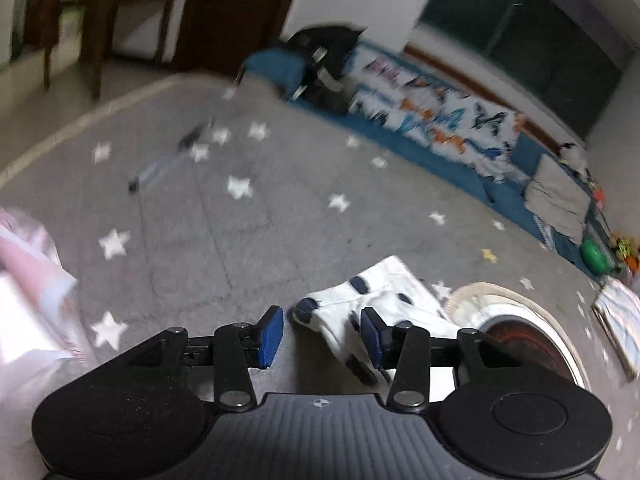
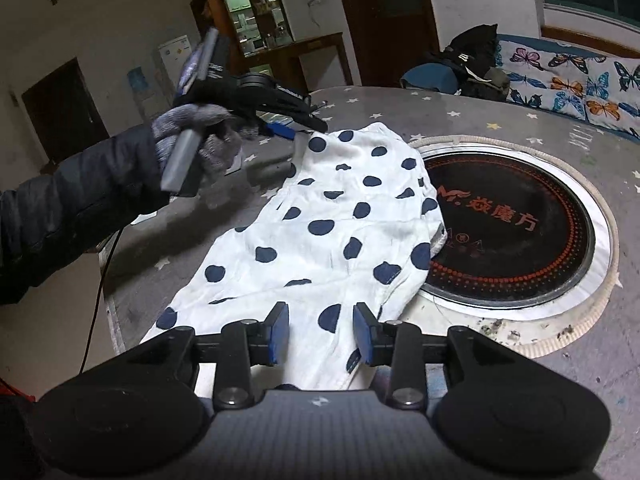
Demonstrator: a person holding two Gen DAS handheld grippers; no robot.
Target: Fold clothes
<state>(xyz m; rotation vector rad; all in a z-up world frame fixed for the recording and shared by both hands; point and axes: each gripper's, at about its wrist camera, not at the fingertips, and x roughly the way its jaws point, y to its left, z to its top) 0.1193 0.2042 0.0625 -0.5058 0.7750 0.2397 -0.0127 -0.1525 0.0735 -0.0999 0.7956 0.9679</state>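
Note:
A white garment with navy dots lies flat on the grey star-patterned table, its right edge over the round cooktop. My right gripper is open, its blue pads either side of the garment's near end. My left gripper is open above the garment's far end; the view is blurred. The right wrist view shows the left gripper held in a gloved hand by the garment's far corner.
A pink and white cloth lies at the table's left. A pen-like object lies farther out. A blue sofa with a butterfly cover and a black bag stands behind the table.

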